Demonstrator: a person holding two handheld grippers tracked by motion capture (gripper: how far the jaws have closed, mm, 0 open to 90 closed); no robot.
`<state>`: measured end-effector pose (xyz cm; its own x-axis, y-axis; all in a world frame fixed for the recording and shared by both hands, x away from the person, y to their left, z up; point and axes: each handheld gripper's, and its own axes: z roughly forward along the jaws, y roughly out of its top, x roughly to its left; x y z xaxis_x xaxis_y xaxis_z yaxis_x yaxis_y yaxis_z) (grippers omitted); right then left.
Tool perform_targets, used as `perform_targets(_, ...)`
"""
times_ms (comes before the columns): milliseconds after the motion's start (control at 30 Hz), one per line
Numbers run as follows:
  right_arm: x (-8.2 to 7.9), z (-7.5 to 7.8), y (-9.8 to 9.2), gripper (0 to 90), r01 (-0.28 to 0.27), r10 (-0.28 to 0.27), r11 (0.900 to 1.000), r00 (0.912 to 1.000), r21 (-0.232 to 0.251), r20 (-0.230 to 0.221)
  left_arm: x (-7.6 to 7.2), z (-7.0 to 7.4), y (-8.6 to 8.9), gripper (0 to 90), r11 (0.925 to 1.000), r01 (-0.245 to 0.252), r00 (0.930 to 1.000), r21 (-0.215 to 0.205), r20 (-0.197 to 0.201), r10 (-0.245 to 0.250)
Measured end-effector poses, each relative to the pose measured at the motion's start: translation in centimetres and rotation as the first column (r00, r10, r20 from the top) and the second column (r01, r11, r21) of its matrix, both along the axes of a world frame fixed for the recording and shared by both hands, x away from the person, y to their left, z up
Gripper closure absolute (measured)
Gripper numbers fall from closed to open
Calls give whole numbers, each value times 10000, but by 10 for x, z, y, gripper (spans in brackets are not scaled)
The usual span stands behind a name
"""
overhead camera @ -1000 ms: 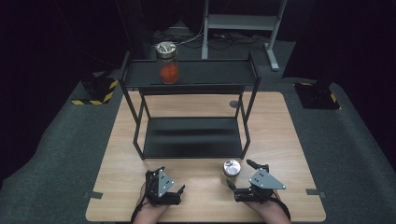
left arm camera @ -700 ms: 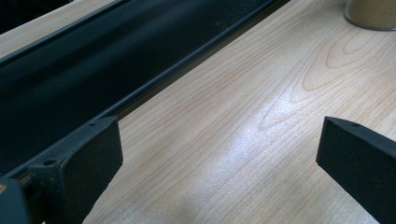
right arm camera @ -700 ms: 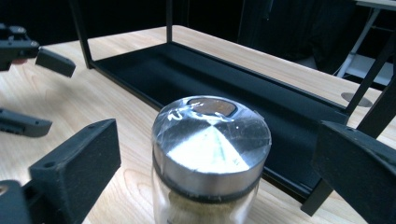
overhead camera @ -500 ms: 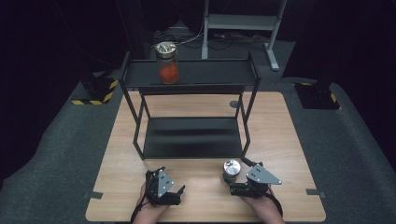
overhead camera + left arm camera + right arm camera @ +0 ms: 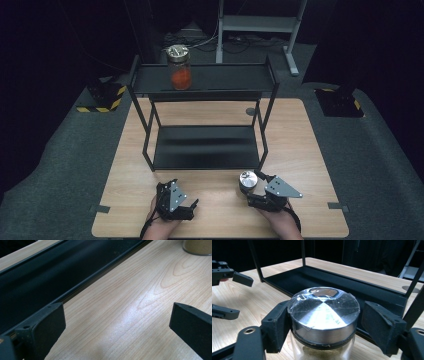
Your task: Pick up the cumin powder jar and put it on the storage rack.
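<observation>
From the high view, my right gripper [image 5: 256,189] sits near the front edge of the desk [image 5: 300,145], with the silver-lidded jar [image 5: 246,182] between its jaws, just in front of the lower shelf of the black rack [image 5: 205,147]. My left gripper [image 5: 186,209] rests to the left of it, well apart from the jar, at the same front strip of the desk. On the rack's upper shelf stands a second jar [image 5: 179,67] with orange contents.

In the left gripper view, my jaws stand wide and released, with nothing but bare wood of the desk [image 5: 130,310] between them. The dark edge of the rack's lower shelf [image 5: 50,275] runs across the upper left, and the base of the silver-lidded jar [image 5: 197,246] shows at the top right corner.

In the right gripper view, my jaws have just been closing around the silver-lidded jar [image 5: 323,312], which stands upright between them. The left jaw lies against the lid's side; on the right a small gap shows between jaw and lid, so I have not yet clenched it. Pale contents show through the glass below the lid. My left gripper [image 5: 227,293] shows at the far left, its jaws apart, and the rack [image 5: 317,280] stands behind the jar.
</observation>
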<state>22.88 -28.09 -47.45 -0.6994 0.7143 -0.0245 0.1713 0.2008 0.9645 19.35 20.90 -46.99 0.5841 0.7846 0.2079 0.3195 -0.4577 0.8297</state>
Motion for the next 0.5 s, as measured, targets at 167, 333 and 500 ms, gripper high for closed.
perform_targets(167,1,-3,-1,328,-163,162,9998,9999,115,54,0,0,0,8,10000,19,10000,-32,9,-19)
perform_targets(333,-1,-6,-1,339,-156,153,9998,9996,122,243,0,0,1,8,10000,34,10000,-36,-11,-34)
perform_targets(500,-2,-8,-1,340,-144,139,9998,9994,152,306,1,0,2,8,10000,38,10000,-92,-25,-38)
